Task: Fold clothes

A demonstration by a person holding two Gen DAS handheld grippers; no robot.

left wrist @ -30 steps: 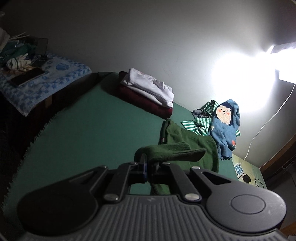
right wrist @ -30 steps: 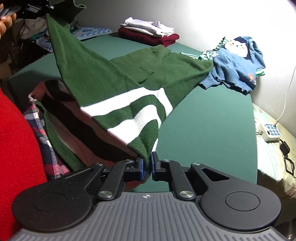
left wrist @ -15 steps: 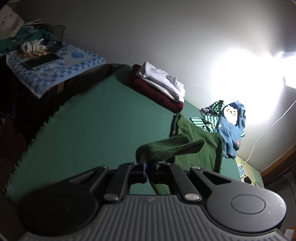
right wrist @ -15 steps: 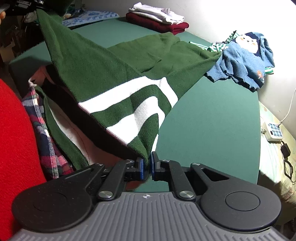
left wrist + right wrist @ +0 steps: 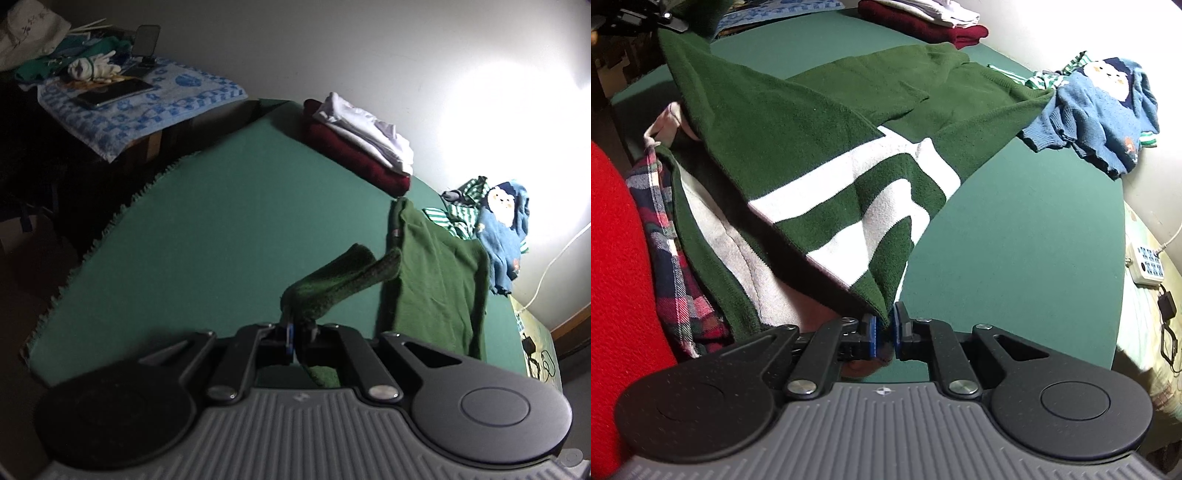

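A dark green sweater with white stripes stretches from the green table toward me. In the right wrist view my right gripper has the striped corner between its pads. Its jaws are opening, and a small gap shows beside the cloth. My left gripper is shut on a rolled green edge of the sweater, just above the table. That left gripper also shows at the top left of the right wrist view, holding up the sweater's other corner.
Folded white and maroon clothes are stacked at the table's far side. A blue bear sweater lies on a striped garment by the wall. A plaid shirt and red cloth lie under the sweater. A phone rests on a side table.
The left gripper has sunk toward the table with the sweater's edge. The right pads have parted a little, and the striped part now sags with a fold.
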